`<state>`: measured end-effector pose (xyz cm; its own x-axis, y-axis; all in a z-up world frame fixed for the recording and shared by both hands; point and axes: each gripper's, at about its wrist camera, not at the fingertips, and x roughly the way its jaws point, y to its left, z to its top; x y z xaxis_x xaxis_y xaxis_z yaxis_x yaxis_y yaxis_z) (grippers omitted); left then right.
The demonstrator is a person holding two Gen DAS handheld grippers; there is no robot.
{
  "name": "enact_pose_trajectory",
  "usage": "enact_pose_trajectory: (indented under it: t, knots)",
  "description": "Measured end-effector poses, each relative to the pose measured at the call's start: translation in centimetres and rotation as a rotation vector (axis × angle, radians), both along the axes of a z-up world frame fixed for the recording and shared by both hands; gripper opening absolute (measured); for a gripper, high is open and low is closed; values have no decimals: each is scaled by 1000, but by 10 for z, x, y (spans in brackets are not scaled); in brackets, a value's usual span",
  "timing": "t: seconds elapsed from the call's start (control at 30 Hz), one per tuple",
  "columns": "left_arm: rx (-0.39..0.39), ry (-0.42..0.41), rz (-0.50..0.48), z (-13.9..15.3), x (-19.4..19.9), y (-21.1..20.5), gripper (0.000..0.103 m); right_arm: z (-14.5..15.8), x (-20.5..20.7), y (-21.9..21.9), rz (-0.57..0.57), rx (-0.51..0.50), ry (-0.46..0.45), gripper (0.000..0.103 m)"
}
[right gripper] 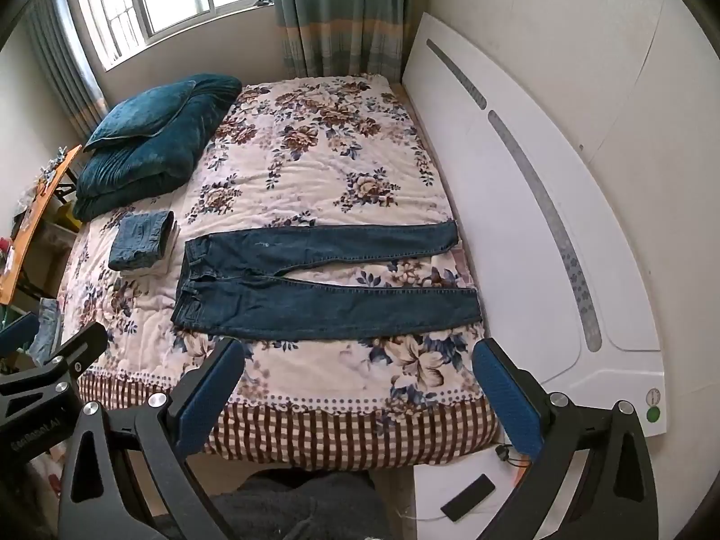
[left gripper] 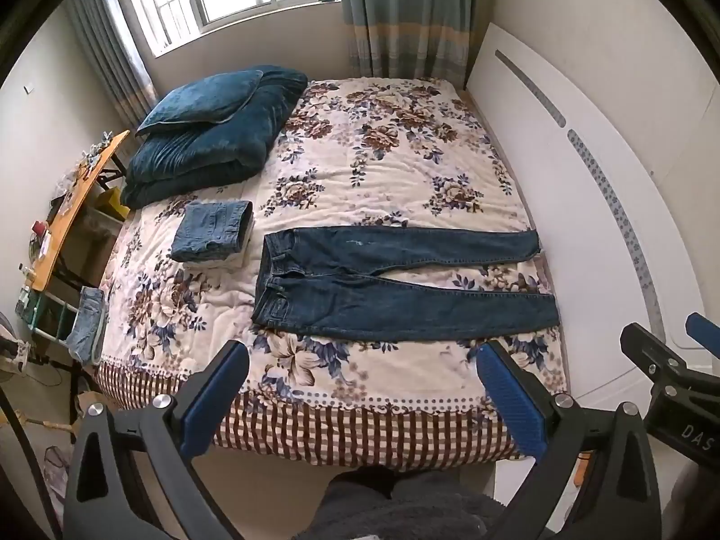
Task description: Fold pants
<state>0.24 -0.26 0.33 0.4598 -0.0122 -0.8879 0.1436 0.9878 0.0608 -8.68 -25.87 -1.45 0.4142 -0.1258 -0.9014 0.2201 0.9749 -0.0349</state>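
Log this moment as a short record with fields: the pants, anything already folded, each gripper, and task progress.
pants: dark jeans spread flat across the floral bedspread, waistband to the left, legs apart and pointing right
folded stack: folded jeans lying left of the waistband, apart from it
left gripper: open, holding nothing, above the near edge of the bed
right gripper: open, holding nothing, also short of the pants
bedding: teal pillow on a folded teal quilt at the far left corner
progress: no fold made yet
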Motion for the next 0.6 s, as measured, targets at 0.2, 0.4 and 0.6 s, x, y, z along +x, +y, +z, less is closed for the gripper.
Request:
enact_pose_trajectory:
  t: [0.2, 0.4, 0.6]
  knots:
    - [-7, -2, 7, 3, -1, 0, 103, 3, 1, 2, 1, -2, 0, 103]
    - [-7, -3, 4, 6, 0, -3, 103, 1, -1, 2, -1, 3, -1, 103]
    - [-9, -6, 5, 7, 2, -1, 103, 4, -2, 4, -1, 4, -2, 103]
